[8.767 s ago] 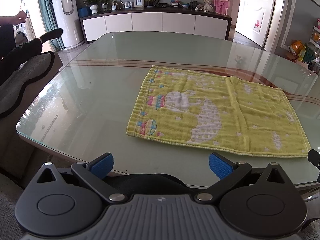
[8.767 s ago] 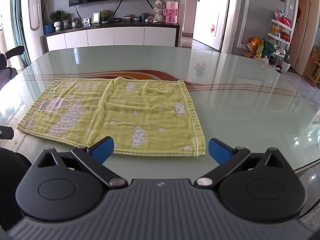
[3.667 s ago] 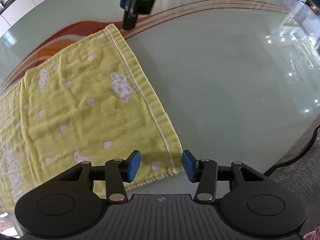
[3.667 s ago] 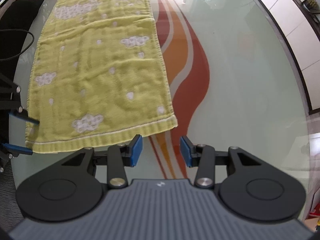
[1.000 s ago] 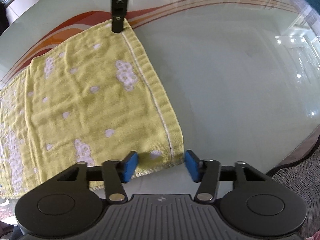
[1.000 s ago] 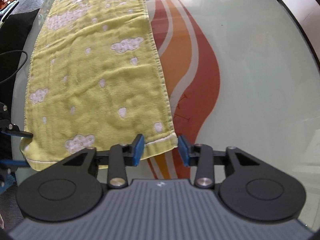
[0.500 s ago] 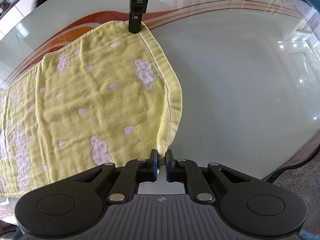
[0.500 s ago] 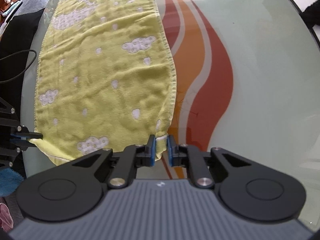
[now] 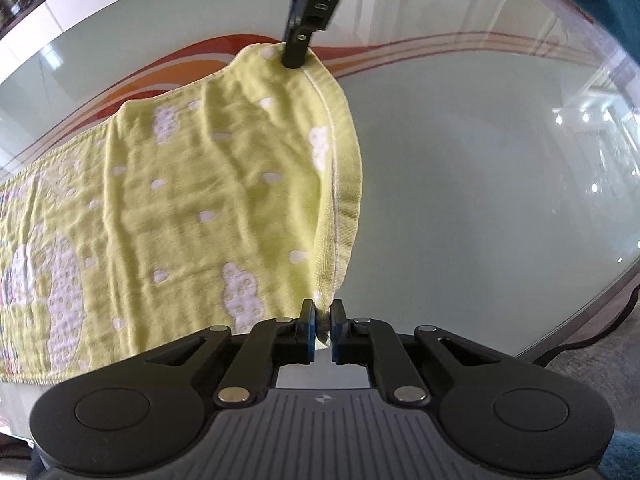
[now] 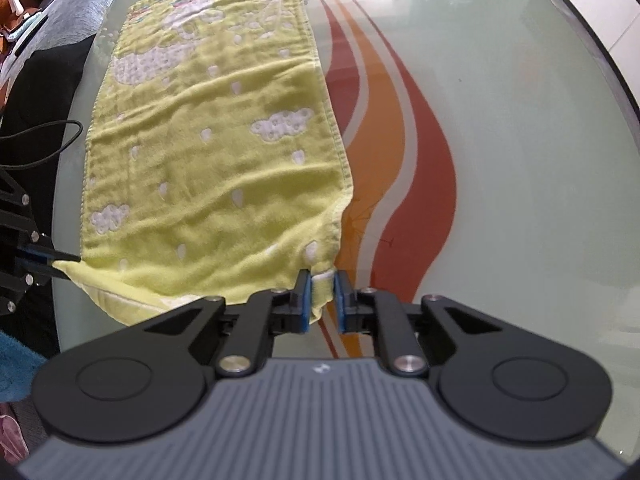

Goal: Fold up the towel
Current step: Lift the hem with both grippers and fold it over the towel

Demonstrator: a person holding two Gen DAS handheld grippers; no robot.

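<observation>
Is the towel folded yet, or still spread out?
Spread, not folded: the towel lies in one layer on the glass table; only the short end is raised, its corners pinched by both hand-held grippers.

The left claw (image 9: 322, 323) is black with blue pads (image 9: 308, 330), silver screws and a ribbed grey housing.

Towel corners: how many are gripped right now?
2, both on the towel's raised short end: one in the left tool, one in the right tool. Far-end corners lie free on the table.

The yellow towel (image 9: 192, 200) with white cloud prints lay lengthwise on glass; its near end was lifted, hem sagging.
</observation>
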